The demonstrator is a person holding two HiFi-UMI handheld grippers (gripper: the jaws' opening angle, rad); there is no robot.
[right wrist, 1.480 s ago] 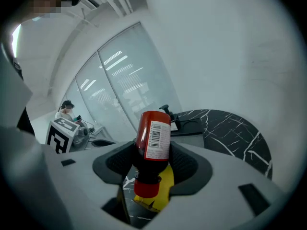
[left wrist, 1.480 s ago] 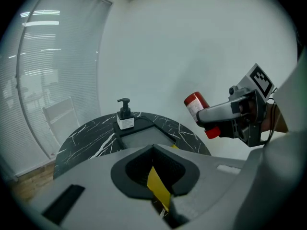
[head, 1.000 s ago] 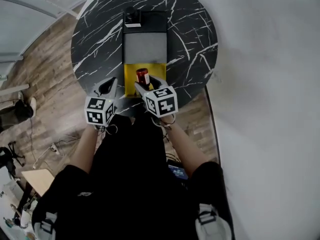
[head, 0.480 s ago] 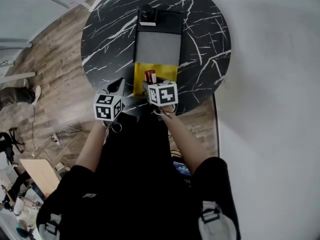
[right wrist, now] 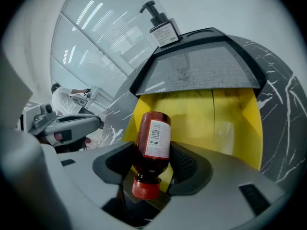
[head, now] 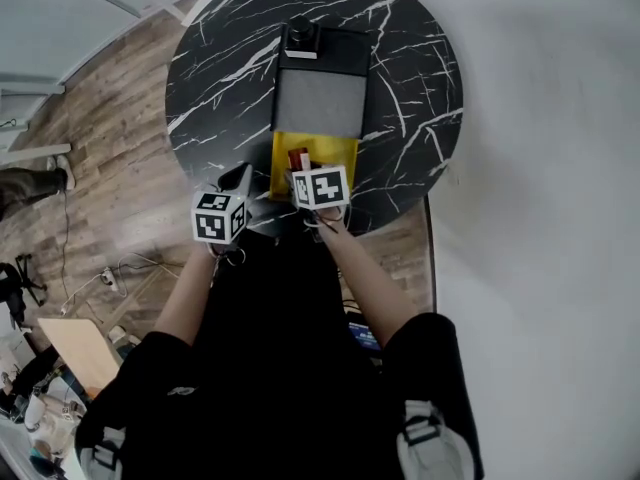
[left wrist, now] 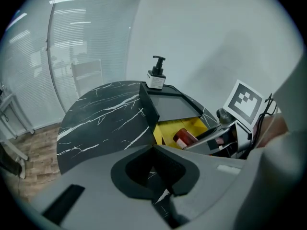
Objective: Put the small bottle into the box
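Observation:
My right gripper (right wrist: 152, 166) is shut on the small bottle (right wrist: 152, 145), a dark red one with a white barcode label and a red cap pointing back toward the camera. It hangs over the near edge of the yellow-lined box (right wrist: 225, 119), whose dark lid (right wrist: 199, 71) is raised behind. In the head view the bottle (head: 298, 160) sits just over the yellow box (head: 340, 153) ahead of the right gripper (head: 303, 180). My left gripper (head: 238, 180) stays left of the box over the table, its jaws (left wrist: 158, 169) closed with nothing between them.
A pump dispenser bottle (left wrist: 156, 74) stands at the far end of the box lid. The round black marble table (head: 225, 63) has its near edge right below both grippers. Wooden floor lies to the left, and a white wall to the right.
The right gripper has carried the bottle forward to the yellow box opening. The left gripper has kept its place beside the box.

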